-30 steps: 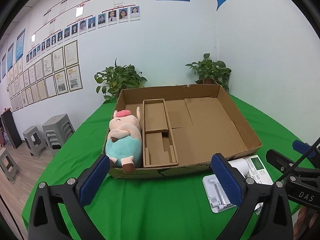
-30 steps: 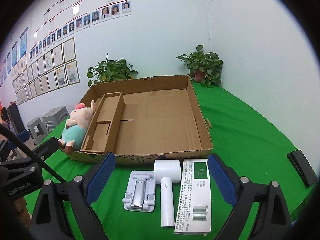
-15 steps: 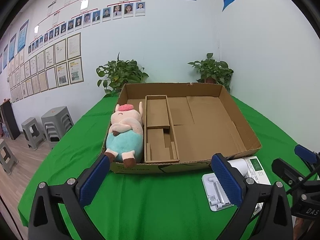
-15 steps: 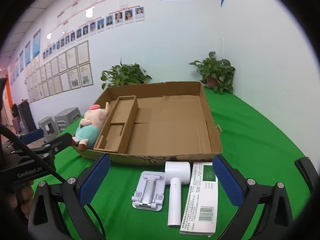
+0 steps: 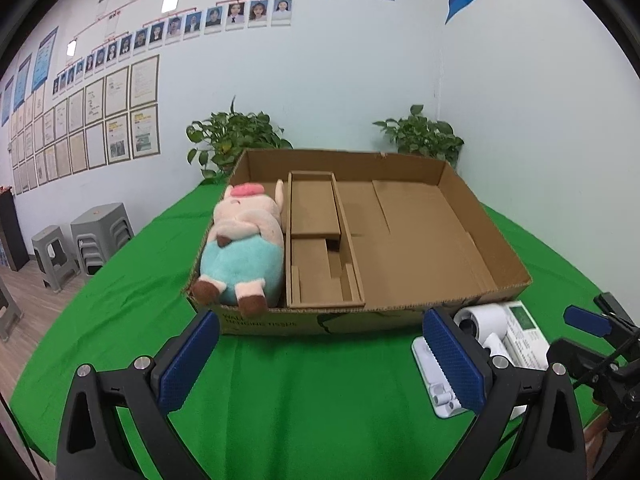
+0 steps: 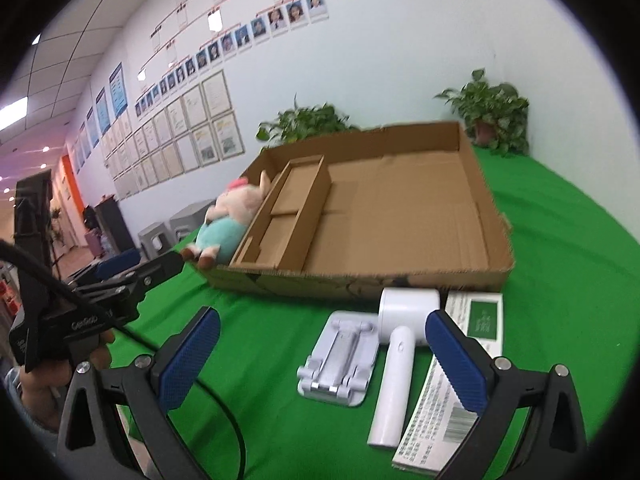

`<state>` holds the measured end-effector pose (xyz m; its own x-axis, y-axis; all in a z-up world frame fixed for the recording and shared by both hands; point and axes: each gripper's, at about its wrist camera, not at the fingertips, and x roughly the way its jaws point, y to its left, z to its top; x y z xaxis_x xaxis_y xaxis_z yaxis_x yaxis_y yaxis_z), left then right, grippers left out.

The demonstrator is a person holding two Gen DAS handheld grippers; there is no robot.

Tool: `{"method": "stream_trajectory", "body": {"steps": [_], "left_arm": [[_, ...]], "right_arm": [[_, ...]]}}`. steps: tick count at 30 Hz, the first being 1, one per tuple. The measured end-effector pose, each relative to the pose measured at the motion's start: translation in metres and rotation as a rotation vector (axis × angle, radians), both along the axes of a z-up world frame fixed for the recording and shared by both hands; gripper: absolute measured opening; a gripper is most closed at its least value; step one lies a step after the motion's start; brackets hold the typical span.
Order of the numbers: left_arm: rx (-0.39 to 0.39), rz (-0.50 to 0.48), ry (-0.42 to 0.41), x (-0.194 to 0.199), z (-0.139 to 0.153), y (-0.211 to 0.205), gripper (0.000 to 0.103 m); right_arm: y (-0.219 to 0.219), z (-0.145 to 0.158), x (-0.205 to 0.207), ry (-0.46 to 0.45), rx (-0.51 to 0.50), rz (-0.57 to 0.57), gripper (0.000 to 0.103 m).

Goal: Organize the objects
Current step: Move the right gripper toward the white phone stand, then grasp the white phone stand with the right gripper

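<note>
- Hovering nearest the lens, the right hand-held gripper (image 6: pixel 322 354) stands wide with nothing between its blue pads; its jaws have just been opening.
- Between those pads, on the green worktop (image 6: pixel 260 360), lie a white stand (image 6: pixel 340 356), a white dryer (image 6: pixel 400 344) and a carton (image 6: pixel 460 368), side by side just before the box.
- The dryer's head almost touches the box's near wall; its handle points away from the box.
- The carton lies right of the dryer, partly behind the right pad.
- The left hand-held gripper (image 5: pixel 320 356) is also wide and empty, over bare cloth before the box's near wall.
- In the right wrist view a hand (image 6: pixel 44 376) grips the left tool's handle, left of the box.
- The box (image 5: pixel 508 276), a shallow open cardboard tray, sits mid-worktop.
- A plush pig (image 5: pixel 244 244) lies in the box's left compartment, feet over the near wall, head toward the far wall.
- A narrow cardboard insert (image 5: pixel 316 240) stands beside the pig; the wide part right of it is bare.
- Two plants (image 5: pixel 236 136) stand behind the box's far corners, against the wall.
- Grey stools (image 5: pixel 100 236) stand on the floor, well left of the box.
</note>
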<state>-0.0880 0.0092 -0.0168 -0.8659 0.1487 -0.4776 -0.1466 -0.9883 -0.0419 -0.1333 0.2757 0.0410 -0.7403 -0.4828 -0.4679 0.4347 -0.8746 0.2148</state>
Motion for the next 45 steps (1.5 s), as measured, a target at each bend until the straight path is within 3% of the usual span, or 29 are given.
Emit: {"method": "stream_trajectory", "body": {"steps": [9, 16, 21, 27, 28, 31, 33, 34, 36, 40, 45], "left_arm": [[0.080, -0.094, -0.197, -0.037, -0.044, 0.002, 0.102], [0.106, -0.119, -0.267, -0.056, -0.063, -0.002, 0.102], [0.130, -0.144, -0.312, -0.074, -0.076, -0.010, 0.102], [0.172, -0.158, -0.317, -0.087, -0.080, -0.019, 0.101], [0.172, -0.162, -0.313, -0.087, -0.080, -0.019, 0.101], [0.177, -0.173, -0.310, -0.088, -0.081, -0.021, 0.099], [0.182, -0.182, -0.315, -0.089, -0.083, -0.024, 0.097], [0.185, -0.182, -0.314, -0.088, -0.083, -0.025, 0.097], [0.200, -0.183, -0.310, -0.088, -0.081, -0.031, 0.097], [0.218, -0.179, -0.299, -0.087, -0.074, -0.039, 0.097], [0.261, -0.226, -0.272, -0.080, -0.052, -0.054, 0.097]], "right_arm": [[-0.009, -0.028, -0.004, -0.103, 0.049, 0.073, 0.102], [-0.031, -0.042, -0.008, -0.137, 0.074, 0.159, 0.102], [-0.045, -0.058, -0.033, -0.224, 0.123, 0.106, 0.100], [-0.060, -0.067, -0.057, -0.268, 0.250, 0.026, 0.085], [-0.062, -0.069, -0.059, -0.275, 0.269, 0.015, 0.079], [-0.070, -0.071, -0.058, -0.239, 0.366, -0.014, 0.074], [-0.074, -0.072, -0.054, -0.220, 0.401, -0.019, 0.066], [-0.075, -0.072, -0.052, -0.210, 0.415, -0.020, 0.056], [-0.077, -0.073, -0.049, -0.190, 0.442, -0.020, 0.053], [-0.075, -0.072, -0.043, -0.175, 0.427, 0.018, 0.051], [-0.079, -0.071, -0.025, -0.150, 0.380, 0.152, 0.044]]}}
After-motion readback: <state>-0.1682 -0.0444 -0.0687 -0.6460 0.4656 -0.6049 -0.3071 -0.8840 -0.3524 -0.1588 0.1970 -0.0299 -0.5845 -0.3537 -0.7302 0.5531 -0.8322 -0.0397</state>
